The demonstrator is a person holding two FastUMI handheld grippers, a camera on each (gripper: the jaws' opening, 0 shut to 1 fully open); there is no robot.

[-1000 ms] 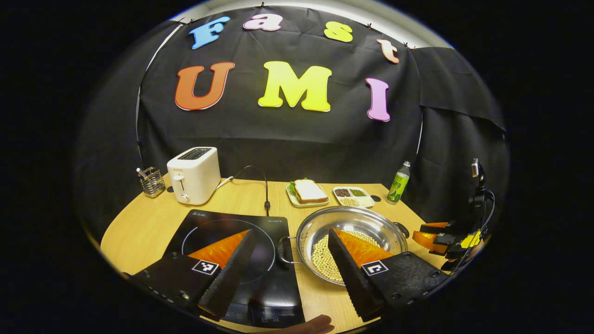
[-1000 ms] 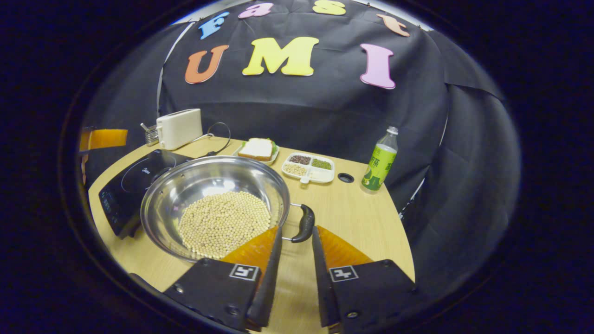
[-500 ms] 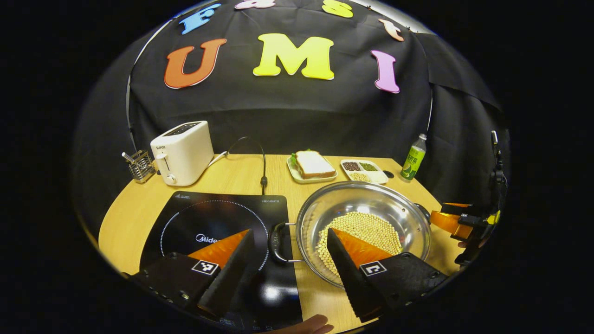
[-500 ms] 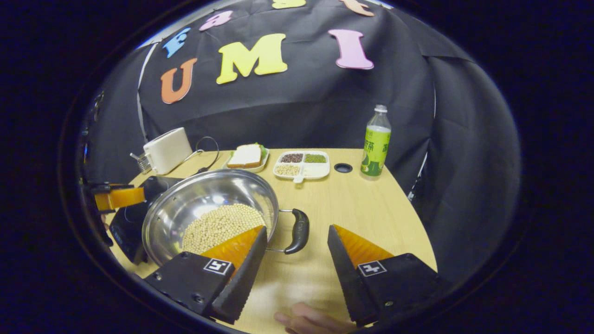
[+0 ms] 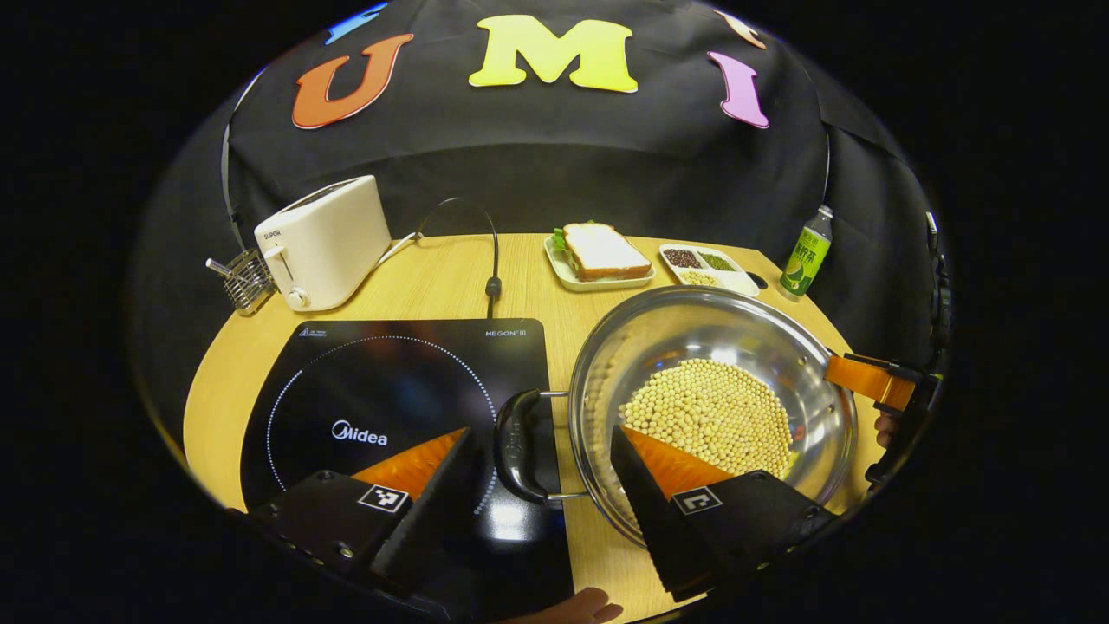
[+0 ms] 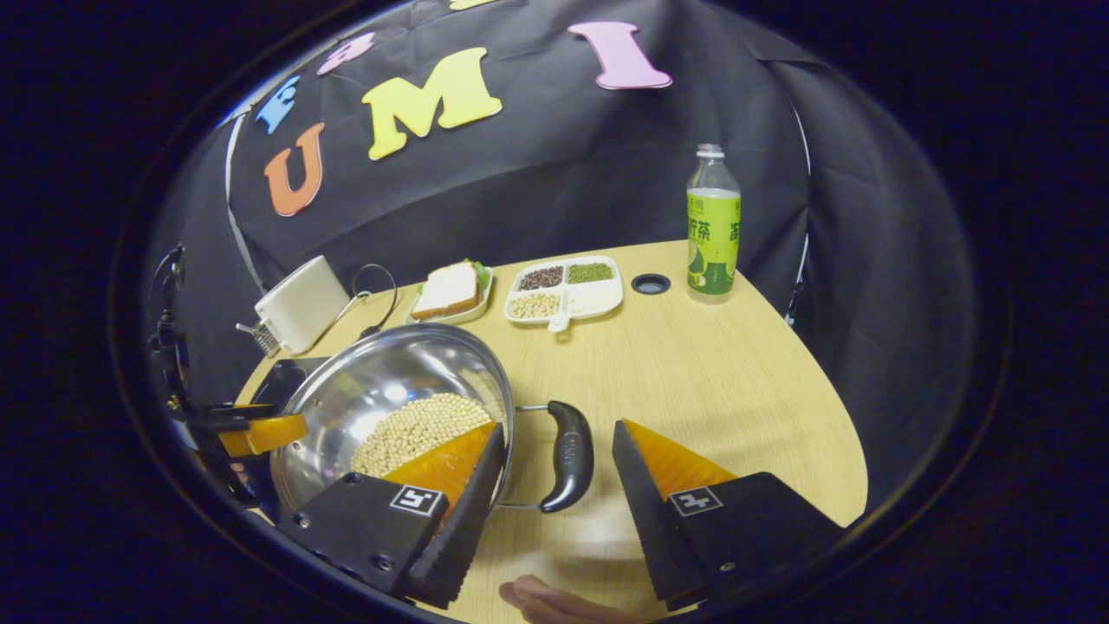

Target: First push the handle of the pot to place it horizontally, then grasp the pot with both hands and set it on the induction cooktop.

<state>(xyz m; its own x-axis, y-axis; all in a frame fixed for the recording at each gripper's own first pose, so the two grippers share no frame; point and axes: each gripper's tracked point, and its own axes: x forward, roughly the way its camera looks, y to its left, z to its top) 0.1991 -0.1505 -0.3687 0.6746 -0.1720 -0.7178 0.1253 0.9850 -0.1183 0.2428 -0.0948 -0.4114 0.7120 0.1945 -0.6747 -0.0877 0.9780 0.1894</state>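
Table (image 6: 693,381): toaster (image 5: 322,244), sandwich (image 5: 602,251), bottle (image 6: 713,225)

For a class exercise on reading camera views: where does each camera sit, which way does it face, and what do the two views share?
Left gripper view: rides the left gripper, facing the pot's left handle and the cooktop; own open jaws and a fingertip show.
Right gripper view: rides the right gripper, facing the right handle; own open jaws show.
Shared: pot, toaster, sandwich, bottle.
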